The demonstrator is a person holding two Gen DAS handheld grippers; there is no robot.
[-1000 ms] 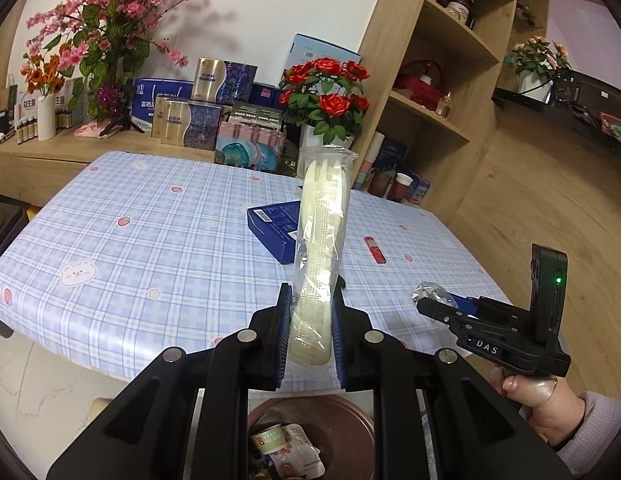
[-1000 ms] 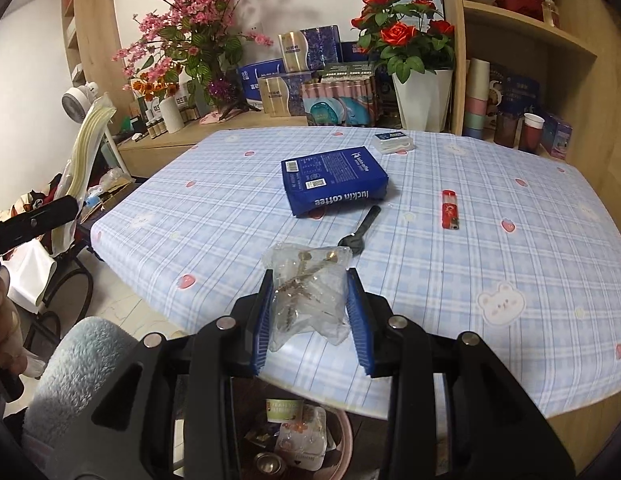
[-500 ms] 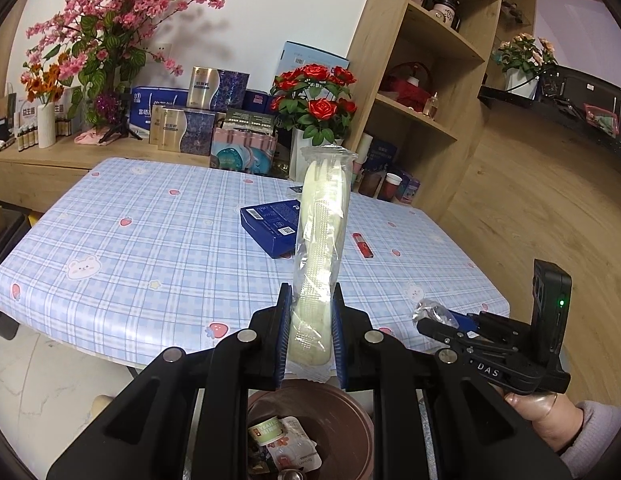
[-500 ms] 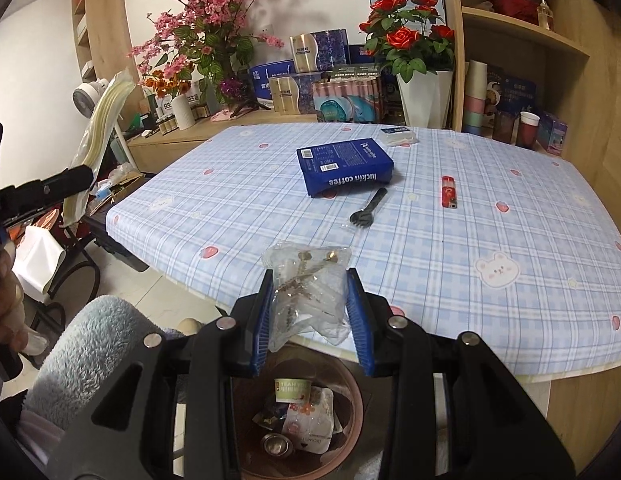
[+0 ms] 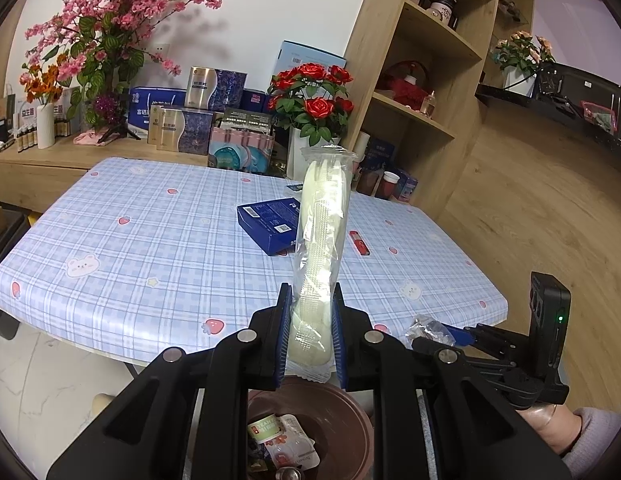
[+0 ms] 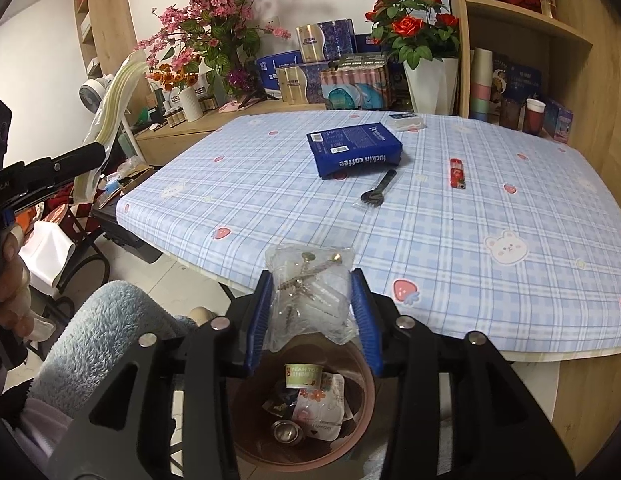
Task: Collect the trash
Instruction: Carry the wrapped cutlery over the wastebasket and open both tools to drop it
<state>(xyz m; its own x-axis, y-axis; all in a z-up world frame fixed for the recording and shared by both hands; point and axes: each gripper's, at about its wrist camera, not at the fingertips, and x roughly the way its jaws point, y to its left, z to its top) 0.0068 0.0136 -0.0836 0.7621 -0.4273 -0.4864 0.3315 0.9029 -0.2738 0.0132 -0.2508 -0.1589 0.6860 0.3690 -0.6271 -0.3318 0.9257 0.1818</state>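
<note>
While our right gripper [image 6: 310, 312] hangs over the bin [image 6: 362, 432], its jaws are opening around the clear bag [image 6: 310, 296] of small metal bits, which sits between the pads above the bin's mouth. We judge the bag light, crinkly and slippery, so it should slide free and drop with little help. We cannot tell whether the pads touch its sides at this instant.

Our left gripper [image 5: 310, 328] stays out of that: it is clenched on the lower end of the long sleeve [image 5: 320, 248] of pale plastic cutlery, which stands upright above the bin's near rim. We reckon it light but tall and floppy in its wrapper, best held low, as now, and tipped in end first.

Beyond the bin lies the table [image 6: 246, 200], with a blue box [image 6: 352, 148], a wrapped black fork [image 6: 378, 192] and a red lighter [image 6: 456, 173] on its cloth. Cups and wrappers lie in the bin already. The two grippers crowd its mouth, so the sleeve may foul the falling bag.
</note>
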